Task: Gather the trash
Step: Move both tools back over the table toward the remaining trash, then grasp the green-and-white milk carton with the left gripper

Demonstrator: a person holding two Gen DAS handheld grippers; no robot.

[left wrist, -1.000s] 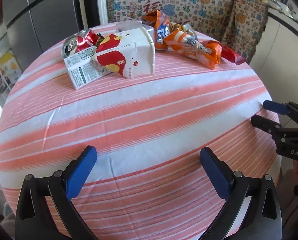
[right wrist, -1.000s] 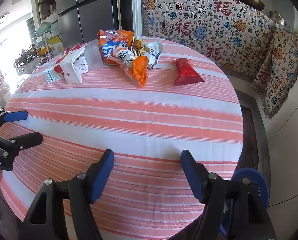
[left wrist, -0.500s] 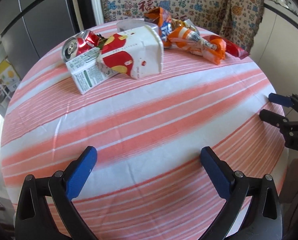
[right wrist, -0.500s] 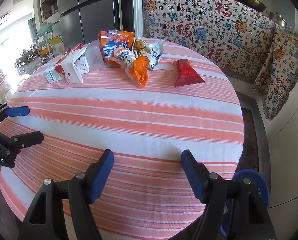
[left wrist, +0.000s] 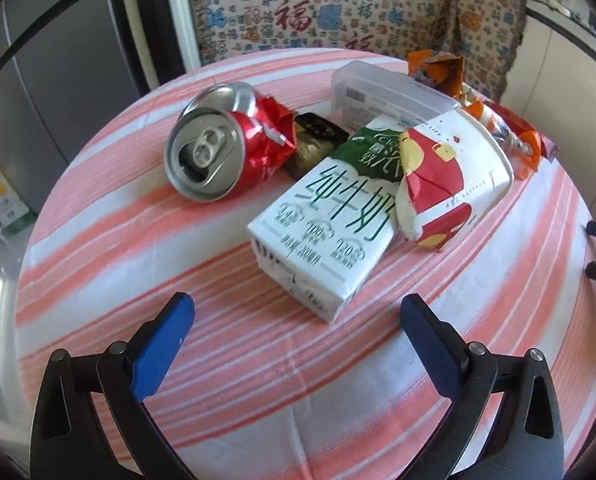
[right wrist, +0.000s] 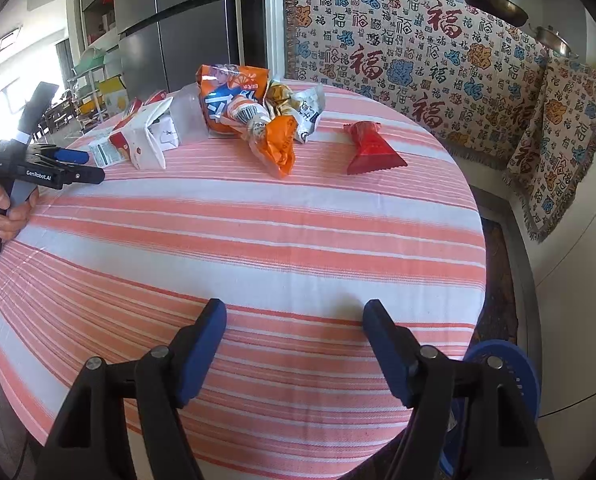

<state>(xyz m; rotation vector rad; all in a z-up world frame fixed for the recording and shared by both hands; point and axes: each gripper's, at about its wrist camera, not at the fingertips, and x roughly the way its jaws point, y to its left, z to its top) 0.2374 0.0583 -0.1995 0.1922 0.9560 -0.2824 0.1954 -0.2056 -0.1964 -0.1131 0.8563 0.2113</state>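
Note:
Trash lies on a round table with a pink-striped cloth (left wrist: 178, 248). My left gripper (left wrist: 298, 312) is open, its blue pads just short of a white milk carton (left wrist: 322, 236). A crushed red can (left wrist: 226, 144) lies left of the carton, a folded red-and-white paper carton (left wrist: 446, 172) leans on its right, and a clear plastic box (left wrist: 382, 96) sits behind. In the right wrist view my right gripper (right wrist: 294, 320) is open over bare cloth at the near edge; orange snack bags (right wrist: 258, 120) and a red wrapper (right wrist: 370, 148) lie far across, and the left gripper (right wrist: 86, 166) is at the left.
A small dark packet (left wrist: 314, 140) lies between can and carton. A patterned cloth covers the bench (right wrist: 418, 52) behind the table. A grey fridge (right wrist: 186, 28) stands at the back left. A blue round object (right wrist: 502, 376) sits on the floor by the table's right edge.
My left gripper has moved across the table toward the carton and can, which now fill its view. The right gripper has kept still, open as before.

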